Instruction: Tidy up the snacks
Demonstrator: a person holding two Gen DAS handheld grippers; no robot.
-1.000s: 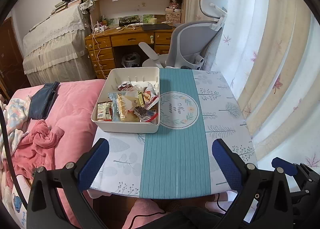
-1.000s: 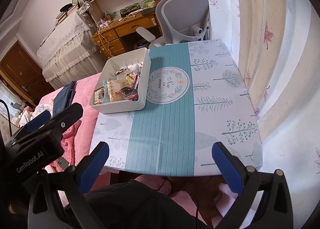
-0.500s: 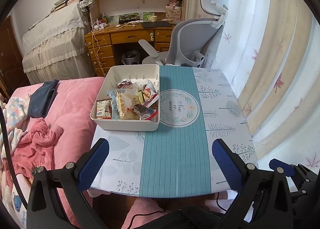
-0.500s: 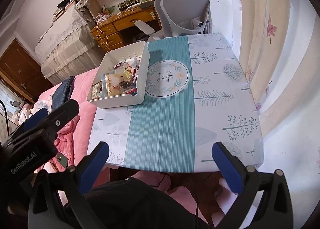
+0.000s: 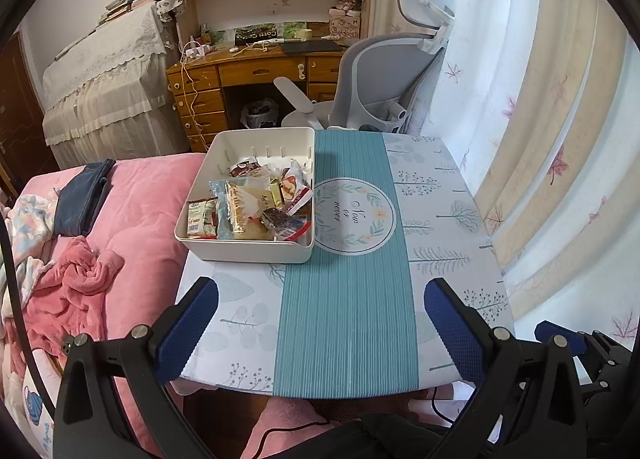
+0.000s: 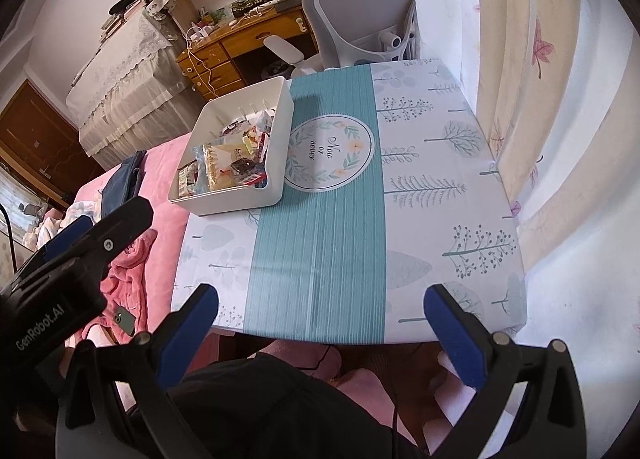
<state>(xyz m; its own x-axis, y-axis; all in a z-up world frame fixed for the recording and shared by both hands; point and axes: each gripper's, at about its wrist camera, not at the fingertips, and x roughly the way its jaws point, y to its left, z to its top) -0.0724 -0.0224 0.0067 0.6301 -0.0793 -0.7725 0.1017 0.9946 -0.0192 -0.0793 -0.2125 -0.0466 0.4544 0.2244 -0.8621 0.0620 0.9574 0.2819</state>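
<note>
Left tongs (image 5: 320,323): apart, empty, lower frame.
Right tongs (image 6: 320,323): same.
Box (image 5: 248,251): at surface (image 5: 440,259) edge; I could nudge it off.
Snacks (image 5: 248,203): loose wrappers, may slip.

Smooth matt white plastic is seen on the bin (image 5: 244,251); glossy crinkled film on the snack packets (image 5: 244,205); ribbed teal and printed cloth on the table cover (image 5: 348,311); textured blue rubber on the left fingers (image 5: 188,329); varnished wood on the desk (image 5: 256,73)

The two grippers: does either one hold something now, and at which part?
Nothing is held. The left gripper and the right gripper are both open and empty, short of the white box with the snacks.
</note>
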